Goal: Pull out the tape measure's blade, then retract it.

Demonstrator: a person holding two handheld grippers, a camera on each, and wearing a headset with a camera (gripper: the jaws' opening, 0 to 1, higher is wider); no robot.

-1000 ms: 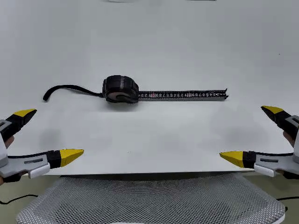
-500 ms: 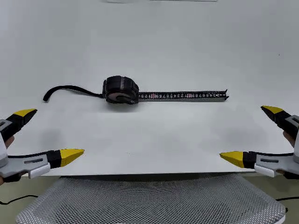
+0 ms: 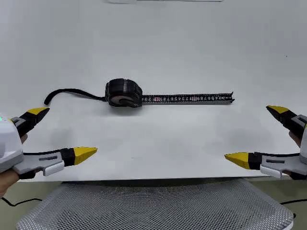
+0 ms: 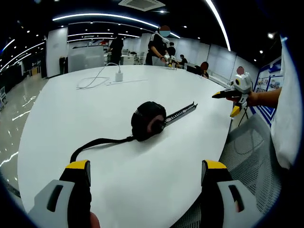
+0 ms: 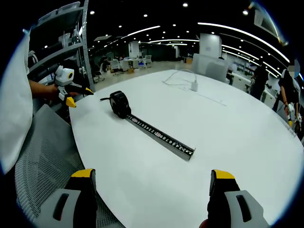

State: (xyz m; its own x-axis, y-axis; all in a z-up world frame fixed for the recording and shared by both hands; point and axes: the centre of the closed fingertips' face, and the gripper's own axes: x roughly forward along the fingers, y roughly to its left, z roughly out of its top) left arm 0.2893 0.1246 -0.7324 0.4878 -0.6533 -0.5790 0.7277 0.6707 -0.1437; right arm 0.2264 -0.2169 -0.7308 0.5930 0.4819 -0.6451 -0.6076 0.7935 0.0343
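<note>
1. While the tape measure point(image 3: 123, 92) lies mid-worktop point(image 3: 158, 43) with its blade point(image 3: 189, 98) drawn out to the right, the left gripper point(image 3: 72, 130) and right gripper point(image 3: 246, 132) hang near the front edge, well apart from it.
2. Jaws: both pairs spread wide, holding nothing.
3. Risk: if the blade is freed with the case unheld, it would likely whip back and the case skid.
4. Risk: the wrist strap point(image 3: 72, 90) may snag a jaw arriving from the left.

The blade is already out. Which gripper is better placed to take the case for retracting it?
Probably the left gripper: open, it sits on the side of the case. The right gripper, also open, faces the blade's tip.
</note>
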